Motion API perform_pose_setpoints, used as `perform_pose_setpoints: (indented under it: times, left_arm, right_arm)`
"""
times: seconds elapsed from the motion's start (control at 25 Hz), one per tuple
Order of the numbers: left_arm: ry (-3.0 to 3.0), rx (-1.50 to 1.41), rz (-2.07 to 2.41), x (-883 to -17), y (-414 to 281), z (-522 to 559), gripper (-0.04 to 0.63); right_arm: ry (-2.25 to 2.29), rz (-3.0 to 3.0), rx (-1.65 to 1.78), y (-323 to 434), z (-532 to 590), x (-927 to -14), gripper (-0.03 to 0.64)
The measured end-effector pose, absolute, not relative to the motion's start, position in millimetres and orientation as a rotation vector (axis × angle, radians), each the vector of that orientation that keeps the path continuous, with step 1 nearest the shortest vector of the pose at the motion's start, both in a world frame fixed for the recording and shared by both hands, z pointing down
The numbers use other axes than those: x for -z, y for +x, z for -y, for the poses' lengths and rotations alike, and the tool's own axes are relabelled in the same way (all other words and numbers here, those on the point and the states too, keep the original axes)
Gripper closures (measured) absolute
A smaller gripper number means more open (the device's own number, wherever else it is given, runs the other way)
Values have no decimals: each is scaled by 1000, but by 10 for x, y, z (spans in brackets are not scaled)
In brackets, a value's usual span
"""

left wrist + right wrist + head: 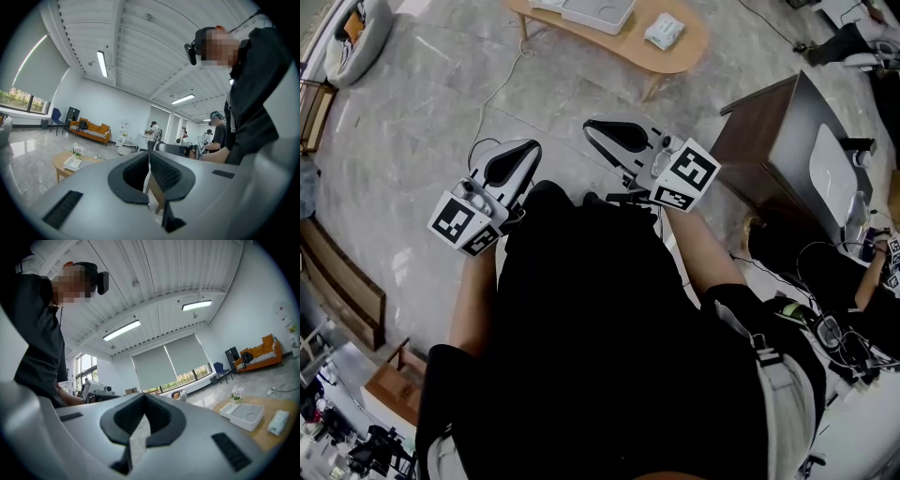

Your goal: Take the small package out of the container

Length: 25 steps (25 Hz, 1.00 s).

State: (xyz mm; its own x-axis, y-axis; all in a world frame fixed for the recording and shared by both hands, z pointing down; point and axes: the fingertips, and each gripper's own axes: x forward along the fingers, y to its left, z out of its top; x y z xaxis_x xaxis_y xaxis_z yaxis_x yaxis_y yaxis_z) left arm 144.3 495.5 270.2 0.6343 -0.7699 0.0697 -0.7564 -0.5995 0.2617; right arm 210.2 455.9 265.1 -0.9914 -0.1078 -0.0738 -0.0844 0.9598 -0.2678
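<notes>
The person stands on the grey floor, well apart from the wooden table (680,58). Both tongs are held out level in front of the body. The left tongs (514,161) are clenched, tips pressed together, with nothing in them. The right tongs (617,137) are clenched too, and they are also empty.

The white container (600,13) sits on the table. A small package (664,31), white with a bit of green, lies on the table just beside the container, not inside it. From here I cannot tell if something else is inside the container.

I think the job has not really begun, and the step now is to get close to the table.

To do it well, the person should walk up until the container is right under the tongs. One pair of tongs should be opened before it goes down, not after. It should pinch the package in its middle, softly, because it looks squashy. Then it should lift straight up, so the container does not slide. The other tongs can hold the container in place.
</notes>
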Motion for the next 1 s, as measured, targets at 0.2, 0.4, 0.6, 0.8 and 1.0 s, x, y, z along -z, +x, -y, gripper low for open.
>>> perform_pose_setpoints:
  times: [0.2, 0.4, 0.6, 0.8, 1.0]
  left_arm:
    - [2549, 69, 1260, -2758, 1305, -4976, 571]
    - [2529, 99, 1244, -2859, 1170, -4851, 571]
    - [2532, 160, 1216, -2903, 1015, -4415, 571]
    - [2554, 209, 1180, -2895, 815, -3855, 571]
    - [2542, 270, 1178, -2848, 400, -3302, 571]
  right_arm:
    - [-202, -3014, 472, 2056, -4458, -2774, 606]
    - [-220, -3029, 479, 1919, -4361, -2847, 605]
    - [-249, -3061, 495, 1803, -4105, -2911, 605]
    - [-313, -3103, 490, 1696, -3600, -2950, 606]
    - [-345, -3112, 430, 1318, -3021, -2770, 605]
